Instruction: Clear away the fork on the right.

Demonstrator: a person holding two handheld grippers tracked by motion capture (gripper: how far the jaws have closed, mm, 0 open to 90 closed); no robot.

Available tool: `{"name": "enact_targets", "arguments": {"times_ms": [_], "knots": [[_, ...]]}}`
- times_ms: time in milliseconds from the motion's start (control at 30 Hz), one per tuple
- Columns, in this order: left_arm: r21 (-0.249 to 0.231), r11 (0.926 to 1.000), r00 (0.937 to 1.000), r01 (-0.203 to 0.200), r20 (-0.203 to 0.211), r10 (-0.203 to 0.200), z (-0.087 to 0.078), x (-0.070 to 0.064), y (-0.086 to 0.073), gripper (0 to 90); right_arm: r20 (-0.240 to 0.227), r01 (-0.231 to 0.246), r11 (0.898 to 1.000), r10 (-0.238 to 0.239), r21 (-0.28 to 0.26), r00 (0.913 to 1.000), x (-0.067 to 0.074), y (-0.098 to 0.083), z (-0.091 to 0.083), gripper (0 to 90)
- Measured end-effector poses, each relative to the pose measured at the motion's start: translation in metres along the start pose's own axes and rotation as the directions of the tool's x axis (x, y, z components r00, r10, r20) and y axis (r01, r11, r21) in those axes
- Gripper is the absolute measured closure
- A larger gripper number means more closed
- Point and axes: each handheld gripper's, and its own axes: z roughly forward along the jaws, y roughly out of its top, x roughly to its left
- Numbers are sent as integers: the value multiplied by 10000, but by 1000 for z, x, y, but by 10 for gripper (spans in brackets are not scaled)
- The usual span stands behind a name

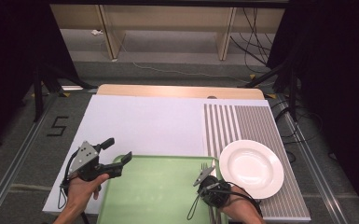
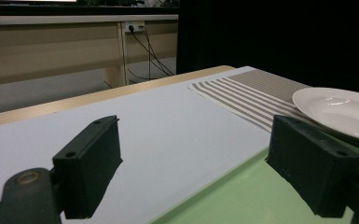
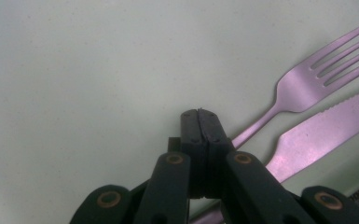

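Two pieces of metal cutlery, a slim four-tined fork (image 1: 205, 167) and a serrated table knife beside it, lie along the right edge of the pale green plastic tray (image 1: 158, 191) in the high view, their long axes running away from the person. The right gripper (image 1: 204, 175) hangs directly over them, jaws pressed together with nothing between them, while the left gripper (image 1: 116, 156) sits at the tray's far-left corner, jaws spread wide and empty. The right hand is plainly the nearer one. A round white ceramic plate (image 1: 251, 167) rests on the grey striped placemat (image 1: 242, 121), just right of the tray.

From the left gripper view, the parted jaws frame bare white table covering (image 2: 168, 126) and the tray's corner, with the plate (image 2: 340, 112) well off to one side.

From the right gripper view, the clenched jaws of the right gripper (image 3: 199, 114) sit just left of the fork handle. The fork (image 3: 303, 81) and knife (image 3: 326, 126) slant up and to the right, parallel, close together but apart. To take the fork, I judge the jaws must first part, then shift slightly towards the handle and straddle it across its length.
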Motion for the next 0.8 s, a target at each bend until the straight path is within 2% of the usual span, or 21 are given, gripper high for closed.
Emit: {"name": "enact_targets", "arguments": {"times_ms": [433, 700, 800], "knots": [[-23, 10000, 10000, 18, 12, -18, 0, 0, 0, 166, -35, -255, 9996, 256, 137, 9997, -6, -8, -3, 900], [-2, 10000, 10000, 20, 2, -20, 0, 0, 0, 166, -90, -238, 9997, 239, 112, 9997, -9, -11, -5, 900], [1, 10000, 10000, 16, 0, -16, 0, 0, 0, 166, -273, -436, 9987, 429, -249, 9987, -11, -12, -8, 900]]}}
